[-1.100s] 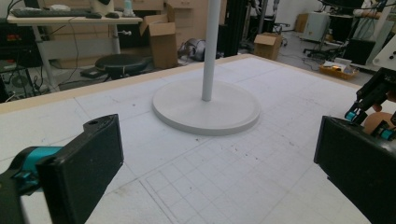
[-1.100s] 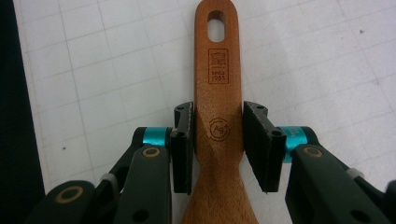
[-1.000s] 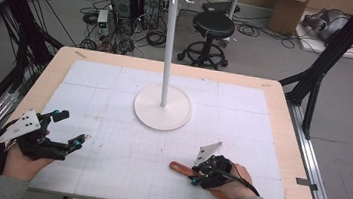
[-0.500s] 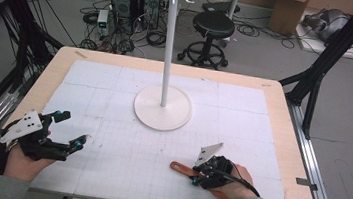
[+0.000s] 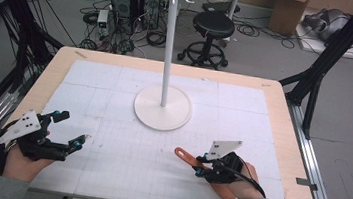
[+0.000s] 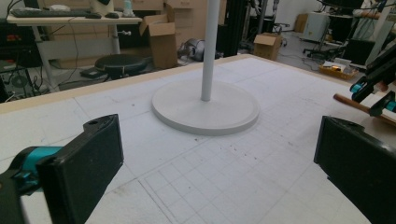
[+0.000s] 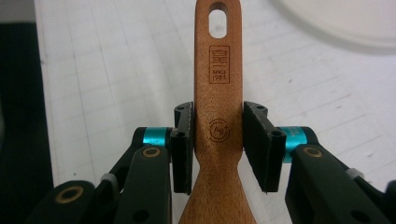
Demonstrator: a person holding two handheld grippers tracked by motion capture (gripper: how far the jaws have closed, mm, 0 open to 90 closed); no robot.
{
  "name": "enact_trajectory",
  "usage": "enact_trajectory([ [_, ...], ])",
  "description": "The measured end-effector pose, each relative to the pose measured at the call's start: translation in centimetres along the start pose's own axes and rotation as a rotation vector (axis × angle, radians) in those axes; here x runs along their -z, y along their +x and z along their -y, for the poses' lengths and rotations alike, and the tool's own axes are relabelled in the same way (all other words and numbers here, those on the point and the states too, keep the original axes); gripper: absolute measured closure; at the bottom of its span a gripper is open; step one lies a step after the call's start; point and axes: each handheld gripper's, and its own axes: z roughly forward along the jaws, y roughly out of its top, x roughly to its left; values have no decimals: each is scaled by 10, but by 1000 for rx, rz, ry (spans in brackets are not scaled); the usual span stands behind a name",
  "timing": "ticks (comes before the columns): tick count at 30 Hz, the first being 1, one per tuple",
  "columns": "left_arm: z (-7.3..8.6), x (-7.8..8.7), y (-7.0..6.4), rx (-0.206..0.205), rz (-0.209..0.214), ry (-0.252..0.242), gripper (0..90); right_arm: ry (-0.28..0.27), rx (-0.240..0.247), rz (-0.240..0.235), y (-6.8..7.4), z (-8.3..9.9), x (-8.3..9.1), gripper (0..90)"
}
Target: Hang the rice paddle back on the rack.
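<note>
right gripper [image 5: 201,163]: low on table near its front right, held in person's hand; in right gripper view [image 7: 218,140] both pads sit against the sides of the spatula handle, clamped on it
wooden spatula [image 5: 185,156]: brown wood, flat handle with an oval hang hole at the tip and stamped marks, seen in right gripper view [image 7: 218,93]; handle end points away from the hand toward table middle, wider blade end runs back under the hand; lies low over the white mat, cannot tell if touching it
left gripper [image 5: 71,129]: front left of table, in person's other hand, jaws spread wide with nothing between; left gripper view shows only bare mat between its two black pads [image 6: 88,163]
stand [image 5: 167,68]: white pole on round disc base, hooks at top, upright at table middle, well apart from both grippers; base also in left gripper view [image 6: 205,109]
table [image 5: 283,116]: wooden edge, white gridded mat over most of top
gap: spatula tip near stand base but not touching
</note>
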Motion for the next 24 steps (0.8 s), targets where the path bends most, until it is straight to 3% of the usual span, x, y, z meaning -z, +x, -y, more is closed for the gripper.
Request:
enact_trajectory([
  [5, 0, 0, 1, 5, -1, -2, 18, -80, -17, 18, -2, -1, 12, 650],
  [10, 0, -1, 1, 3, 3, -3, 18, -125, -30, 44, -2, 1, 19, 650],
  [18, -1, 3, 2, 10, -4, -14, 18, -191, -48, 51, -5, 2, 29, 651],
  [24, -1, 2, 1, 6, -3, -10, 18, -282, -63, 49, -7, 3, 42, 651],
])
